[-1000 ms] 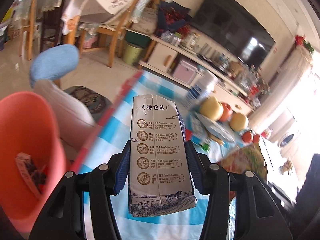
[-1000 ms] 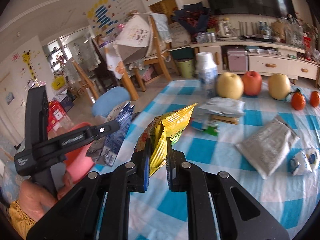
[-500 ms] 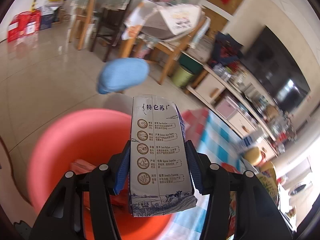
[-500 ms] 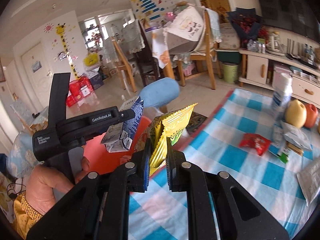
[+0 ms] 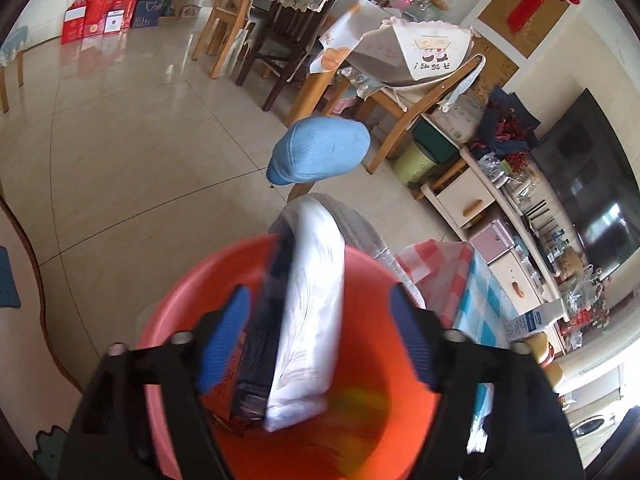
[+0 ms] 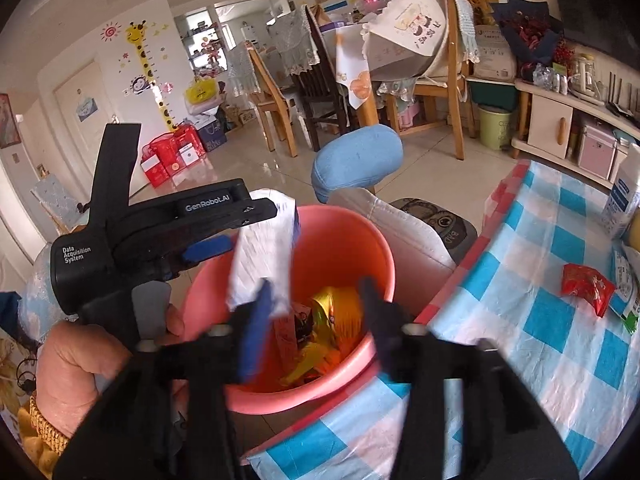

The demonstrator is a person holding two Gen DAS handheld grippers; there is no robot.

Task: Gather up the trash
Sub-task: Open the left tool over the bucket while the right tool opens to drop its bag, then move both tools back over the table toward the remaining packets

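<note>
Milk carton is loose between the left tongs, blurry, tipped over the pink bucket. Both blue pads are spread wide & don't touch it. From the right cam, the carton hangs just under the left tongs, its low end inside the bucket rim.

Right tongs are wide open too, nothing in them, right over the bucket. Down inside sits the yellow snack bag w/ some other wrappers, red & orange ones. Can't tell what each one is, too blurry.

A hand holds the left tool by its handle, w/ a gold bracelet on the wrist.

Bucket sits just beside the tabletop, which has a blue & white check cloth w/ a red edge. On the cloth lies a small red packet, still not in the bucket. A white bottle stands at the far right edge.

Behind the bucket is a white cushion thing, then a blue stool. Farther back are wood chairs, a green bin & a TV on the wall side.
</note>
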